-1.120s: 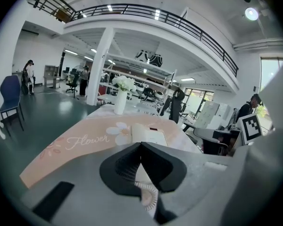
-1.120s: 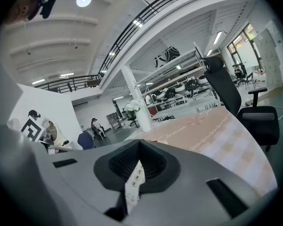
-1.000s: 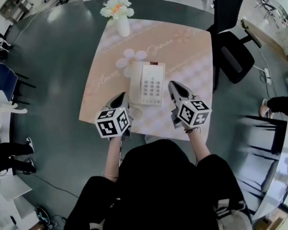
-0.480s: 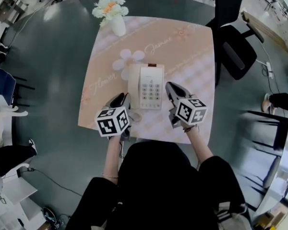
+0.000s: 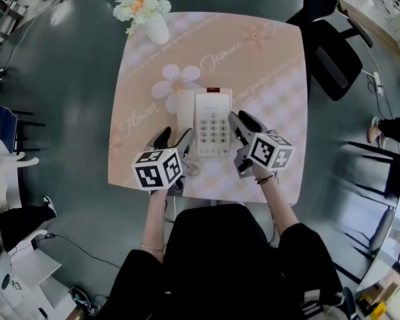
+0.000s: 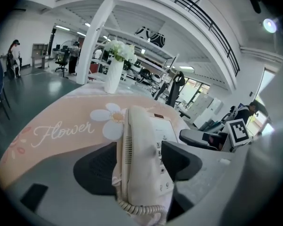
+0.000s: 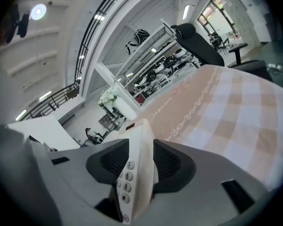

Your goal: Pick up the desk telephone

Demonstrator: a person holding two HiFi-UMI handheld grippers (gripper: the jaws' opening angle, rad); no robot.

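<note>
A cream desk telephone (image 5: pixel 212 122) lies flat on the pink flowered tabletop (image 5: pixel 273 65), its handset (image 5: pixel 185 115) on the left side and its coiled cord (image 6: pixel 141 210) at the near end. My left gripper (image 5: pixel 175 139) straddles the handset (image 6: pixel 134 149); its jaws are opening, and a gap shows on the keypad side. My right gripper (image 5: pixel 243 121) straddles the phone's right edge (image 7: pixel 140 168) beside the keypad; its jaws are opening too, the edge between the pads.
A white vase of flowers (image 5: pixel 147 15) stands at the table's far left corner. A black office chair (image 5: pixel 333 59) sits off the far right corner. Grey floor surrounds the table, with more chairs at the left (image 5: pixel 3 122) and right.
Both grippers have come down and forward from beside the phone's near corners. Their jaws, shut before, have opened and now stand around the phone's left and right sides.
</note>
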